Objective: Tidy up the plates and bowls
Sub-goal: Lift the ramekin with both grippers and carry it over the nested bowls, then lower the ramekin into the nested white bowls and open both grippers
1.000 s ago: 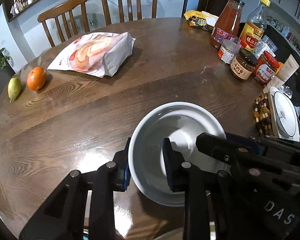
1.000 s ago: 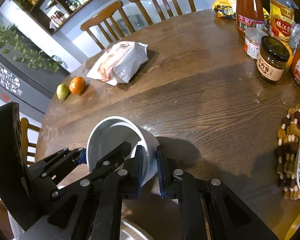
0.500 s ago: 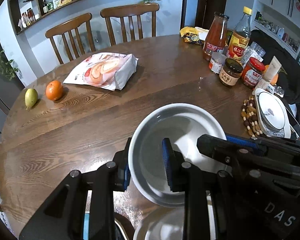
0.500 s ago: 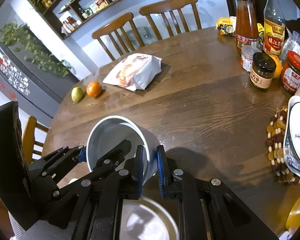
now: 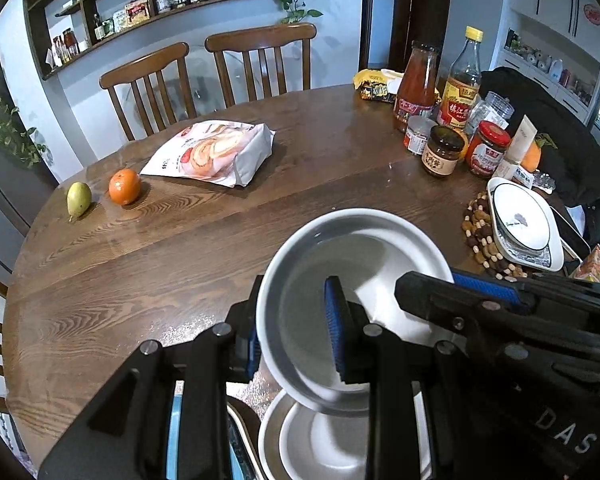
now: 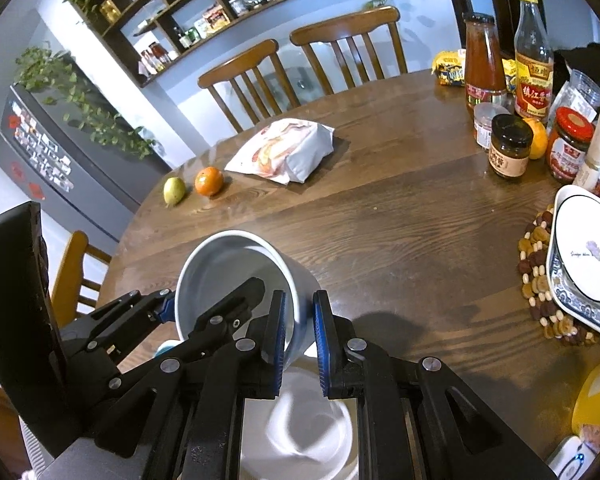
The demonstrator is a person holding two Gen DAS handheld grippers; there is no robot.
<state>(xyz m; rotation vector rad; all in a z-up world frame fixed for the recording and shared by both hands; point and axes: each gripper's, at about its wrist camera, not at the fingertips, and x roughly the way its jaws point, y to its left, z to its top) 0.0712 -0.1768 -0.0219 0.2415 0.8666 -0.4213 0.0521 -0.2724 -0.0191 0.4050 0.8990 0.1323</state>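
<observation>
A white bowl (image 5: 356,276) hangs in the air, tilted, above the wooden table (image 5: 140,264). My left gripper (image 5: 294,334) is shut on its left rim, one finger inside and one outside. My right gripper (image 6: 299,332) is shut on its right rim, and the bowl also shows in the right wrist view (image 6: 236,276). Directly below the held bowl sits a second white bowl (image 5: 324,440), which the right wrist view shows under the fingers (image 6: 308,436). A stack of white plates (image 5: 524,224) with blue pattern rests on a beaded trivet (image 5: 480,236) at the right.
Jars and bottles (image 5: 440,120) crowd the far right of the table. A bread bag (image 5: 212,152), an orange (image 5: 125,186) and a pear (image 5: 78,200) lie at the far left. Two chairs (image 5: 204,76) stand behind the table. A blue-rimmed item (image 5: 176,432) sits at the near edge.
Both grippers have lifted the white bowl up and back toward me. A second white bowl has come into view directly below it.
</observation>
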